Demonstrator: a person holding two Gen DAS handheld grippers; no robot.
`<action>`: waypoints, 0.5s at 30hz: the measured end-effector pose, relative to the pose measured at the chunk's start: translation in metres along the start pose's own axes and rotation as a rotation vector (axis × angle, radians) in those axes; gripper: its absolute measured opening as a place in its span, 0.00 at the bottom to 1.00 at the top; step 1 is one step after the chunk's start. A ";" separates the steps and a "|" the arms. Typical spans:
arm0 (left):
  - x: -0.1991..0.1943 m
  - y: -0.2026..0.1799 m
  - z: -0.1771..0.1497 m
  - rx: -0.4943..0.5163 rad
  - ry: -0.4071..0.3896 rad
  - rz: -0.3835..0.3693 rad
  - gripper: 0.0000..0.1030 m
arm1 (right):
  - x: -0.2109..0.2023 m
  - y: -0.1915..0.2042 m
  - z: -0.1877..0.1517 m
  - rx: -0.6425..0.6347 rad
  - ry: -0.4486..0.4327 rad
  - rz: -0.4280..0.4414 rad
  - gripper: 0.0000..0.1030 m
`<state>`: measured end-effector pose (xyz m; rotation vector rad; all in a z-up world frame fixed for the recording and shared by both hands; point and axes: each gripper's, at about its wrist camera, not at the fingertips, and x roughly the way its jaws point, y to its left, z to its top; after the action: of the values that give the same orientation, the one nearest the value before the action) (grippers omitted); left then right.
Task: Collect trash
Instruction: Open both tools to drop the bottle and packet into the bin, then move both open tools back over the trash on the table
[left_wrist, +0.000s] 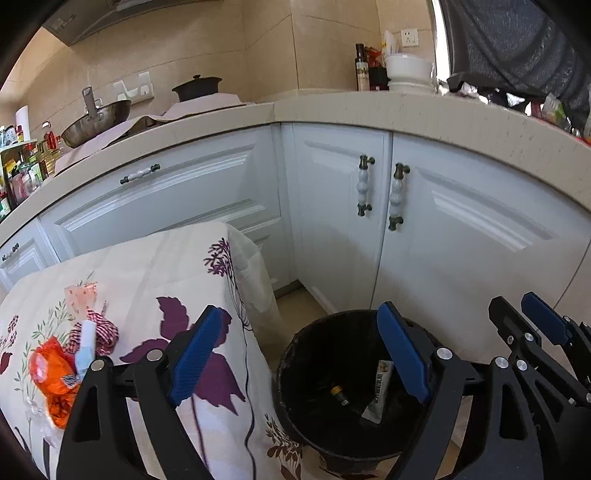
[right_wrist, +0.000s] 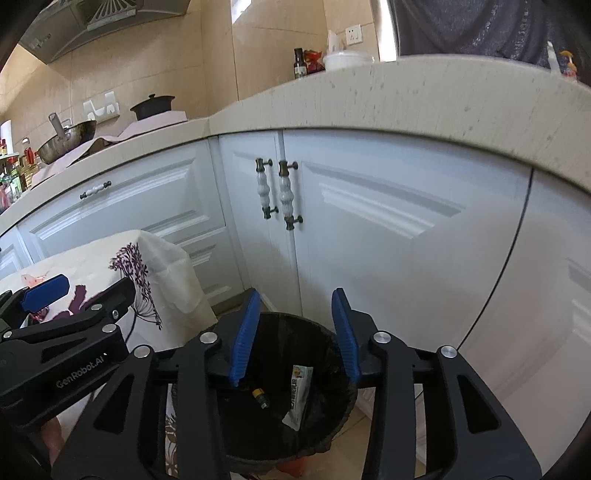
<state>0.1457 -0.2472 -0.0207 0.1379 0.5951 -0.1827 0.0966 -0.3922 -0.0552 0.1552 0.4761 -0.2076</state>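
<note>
A black trash bin (left_wrist: 291, 387) (right_wrist: 325, 413) stands on the floor beside a table under a floral cloth (left_wrist: 155, 273). Inside the bin lie a white sachet (left_wrist: 376, 395) (right_wrist: 299, 395) and a small yellow-capped item (left_wrist: 340, 395) (right_wrist: 260, 397). My left gripper (left_wrist: 299, 354) hangs wide open over the bin's near left rim, nothing between its pads. My right gripper (right_wrist: 295, 336) is partly open above the bin, also holding nothing. On the table's left lie an orange wrapper (left_wrist: 51, 376), a red-checked scrap (left_wrist: 99, 332), a white and blue tube (left_wrist: 86, 347) and a peach wrapper (left_wrist: 81, 299).
White cabinet doors (left_wrist: 332, 221) with knobbed handles stand close behind the bin, under a beige counter (left_wrist: 406, 107). A wok (left_wrist: 96, 122), a dark pot (left_wrist: 197, 88) and bottles sit on the counter. A thin dark cable (left_wrist: 249, 387) hangs down the tablecloth's side.
</note>
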 end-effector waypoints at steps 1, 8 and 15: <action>-0.004 0.002 0.001 0.001 -0.008 -0.002 0.81 | -0.004 0.001 0.001 -0.001 -0.005 -0.002 0.40; -0.032 0.027 0.006 -0.011 -0.046 0.003 0.81 | -0.030 0.009 0.007 0.009 -0.027 0.002 0.43; -0.060 0.070 0.001 -0.034 -0.072 0.043 0.82 | -0.054 0.040 0.007 0.002 -0.038 0.047 0.47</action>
<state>0.1127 -0.1709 0.0195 0.1108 0.5229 -0.1356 0.0622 -0.3461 -0.0200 0.1644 0.4338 -0.1647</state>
